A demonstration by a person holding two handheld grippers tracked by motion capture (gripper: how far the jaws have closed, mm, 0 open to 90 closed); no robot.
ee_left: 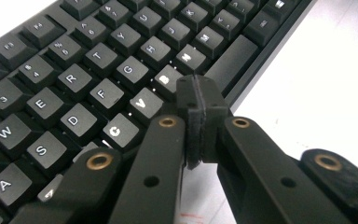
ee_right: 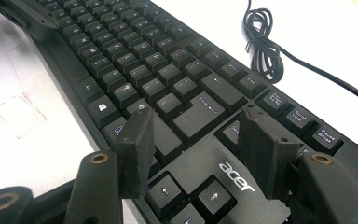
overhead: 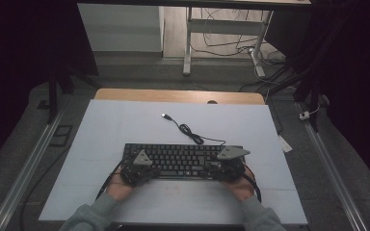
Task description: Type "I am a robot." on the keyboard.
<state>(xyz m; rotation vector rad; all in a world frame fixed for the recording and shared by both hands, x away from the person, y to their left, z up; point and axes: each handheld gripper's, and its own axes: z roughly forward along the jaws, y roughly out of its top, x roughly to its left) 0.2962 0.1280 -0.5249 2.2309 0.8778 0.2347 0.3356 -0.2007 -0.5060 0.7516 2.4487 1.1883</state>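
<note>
Black Acer keyboard [overhead: 183, 161] flat on white table sheet [overhead: 125, 125]; coiled black USB cable [overhead: 189, 130] behind. Left gripper [ee_left: 196, 100] pressed together, seemingly just above the B key; right gripper [ee_right: 198, 135] spread over the arrow keys.
</note>
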